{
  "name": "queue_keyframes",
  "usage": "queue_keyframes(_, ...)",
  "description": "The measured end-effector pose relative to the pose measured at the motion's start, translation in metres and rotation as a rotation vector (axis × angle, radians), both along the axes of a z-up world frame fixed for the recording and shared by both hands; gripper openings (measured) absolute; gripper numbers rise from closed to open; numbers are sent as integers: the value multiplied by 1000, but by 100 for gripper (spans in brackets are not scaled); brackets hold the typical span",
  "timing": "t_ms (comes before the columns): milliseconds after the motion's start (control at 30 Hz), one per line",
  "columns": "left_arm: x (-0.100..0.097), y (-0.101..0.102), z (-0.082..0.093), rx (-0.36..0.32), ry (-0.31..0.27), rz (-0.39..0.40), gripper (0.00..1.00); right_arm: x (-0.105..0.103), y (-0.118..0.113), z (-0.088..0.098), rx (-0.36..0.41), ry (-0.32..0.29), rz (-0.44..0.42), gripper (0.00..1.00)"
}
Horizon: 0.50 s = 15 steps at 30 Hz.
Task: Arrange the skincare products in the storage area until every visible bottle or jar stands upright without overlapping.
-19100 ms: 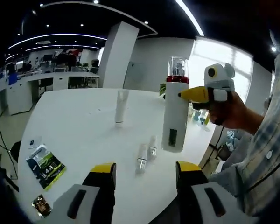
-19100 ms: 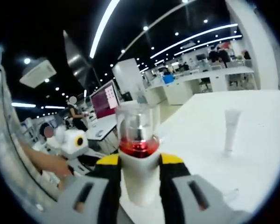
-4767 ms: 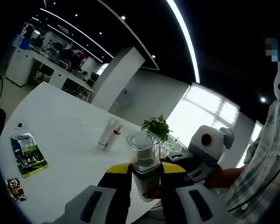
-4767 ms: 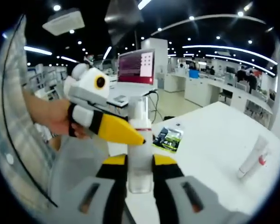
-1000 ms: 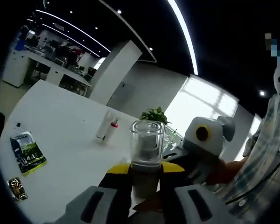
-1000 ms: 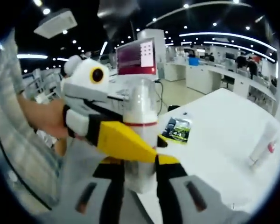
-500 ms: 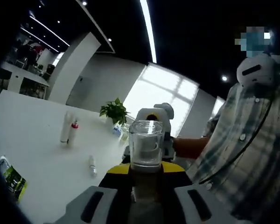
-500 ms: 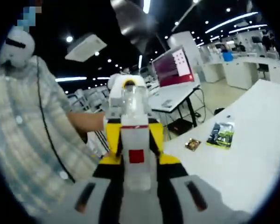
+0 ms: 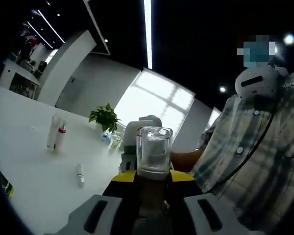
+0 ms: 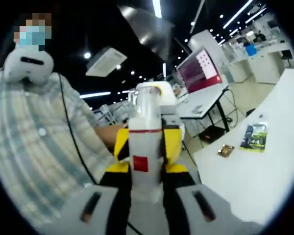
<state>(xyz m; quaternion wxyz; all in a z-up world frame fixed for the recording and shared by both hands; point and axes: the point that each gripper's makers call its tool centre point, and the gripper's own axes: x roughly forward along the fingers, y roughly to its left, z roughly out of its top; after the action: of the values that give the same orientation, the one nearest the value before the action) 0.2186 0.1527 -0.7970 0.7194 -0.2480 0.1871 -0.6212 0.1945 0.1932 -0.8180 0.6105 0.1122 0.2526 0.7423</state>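
Here both grippers (image 9: 152,182) (image 10: 146,172) clamp one white pump bottle (image 10: 145,152) (clear cap (image 9: 154,151)), upright, seemingly above the white table (image 9: 34,166).

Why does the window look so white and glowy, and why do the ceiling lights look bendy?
In the left gripper view the window is blown out to plain white while the ceiling is nearly black. In the right gripper view the fisheye lens curves the light strips and stretches the shirt at the edge; the bottle is close and slightly soft.
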Motion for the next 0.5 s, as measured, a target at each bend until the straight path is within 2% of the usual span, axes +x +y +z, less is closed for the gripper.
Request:
queue_keyframes(100,20,5,-11,50,48,112,26,24,0,-8,-54,-69,-123,21)
queue_keyframes(167,34,8,-17,87,43,205,28,40,-2,-14,-93,-104,-210,21)
queue_keyframes(267,39,6,-24,139,1,255,26,51,-4,-21,-144,-157,-281,21)
queue_keyframes(300,38,4,-23,136,4,259,25,51,-4,-23,-157,-158,-289,21)
queue_keyframes(333,39,3,-23,136,4,263,25,54,-4,-24,-172,-189,-311,21)
queue_keyframes(400,41,1,-25,141,11,288,24,55,-2,-24,-174,-188,-339,21)
queue_keyframes(500,45,2,-28,136,35,330,23,59,-2,-29,-211,-223,-390,21)
